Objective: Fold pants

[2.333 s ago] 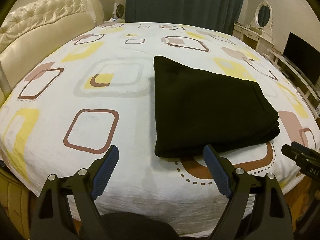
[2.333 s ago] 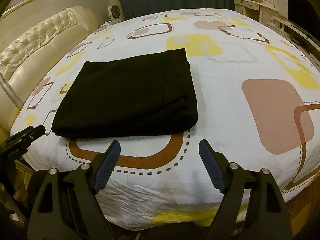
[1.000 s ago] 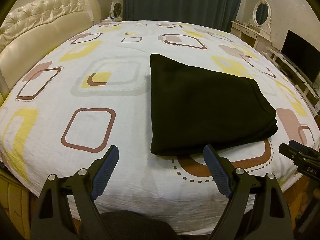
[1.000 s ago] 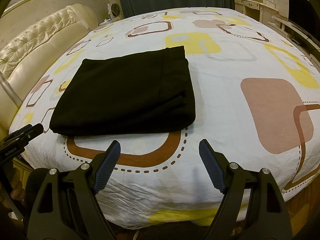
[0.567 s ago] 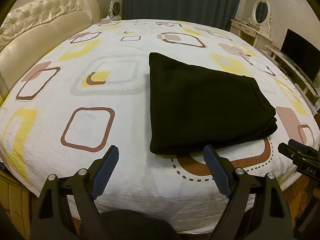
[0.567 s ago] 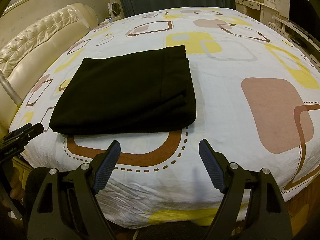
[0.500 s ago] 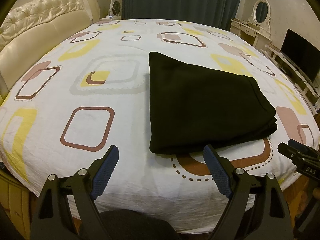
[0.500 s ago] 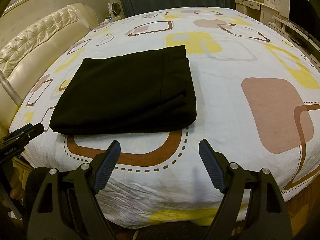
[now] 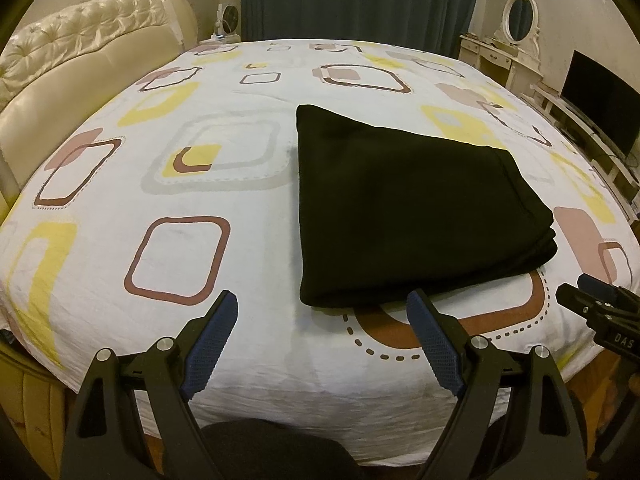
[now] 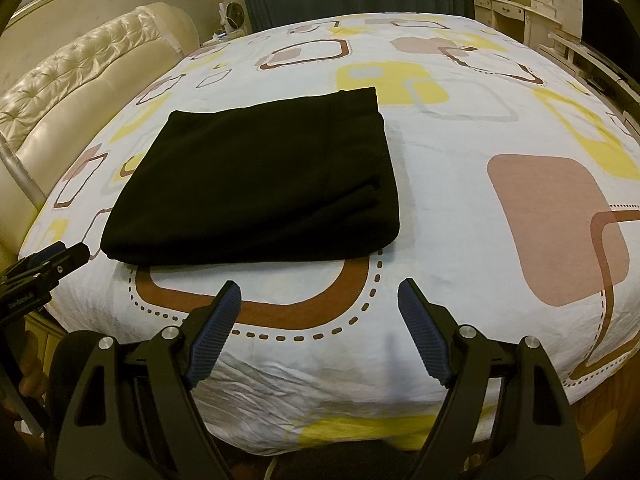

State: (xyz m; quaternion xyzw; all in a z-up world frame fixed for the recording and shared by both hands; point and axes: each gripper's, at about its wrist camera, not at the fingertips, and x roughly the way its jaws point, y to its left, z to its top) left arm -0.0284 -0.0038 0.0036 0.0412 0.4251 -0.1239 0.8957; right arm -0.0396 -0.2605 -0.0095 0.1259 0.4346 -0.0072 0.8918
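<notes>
The black pants (image 9: 408,208) lie folded into a thick flat rectangle on the patterned bed sheet (image 9: 180,248), near the bed's front edge. They also show in the right wrist view (image 10: 260,184). My left gripper (image 9: 322,338) is open and empty, held back from the pants' near left corner. My right gripper (image 10: 318,324) is open and empty, held back from the near right corner. Each gripper shows at the edge of the other's view, the right one (image 9: 600,312) and the left one (image 10: 44,268).
A cream tufted headboard (image 9: 72,64) runs along the left. Dark curtains (image 9: 360,0) hang behind the bed. A white dressing table with an oval mirror (image 9: 516,40) and a dark TV (image 9: 600,100) stand at the right.
Both grippers have drifted back slightly from the bed. The pants lie still and both grippers stay open.
</notes>
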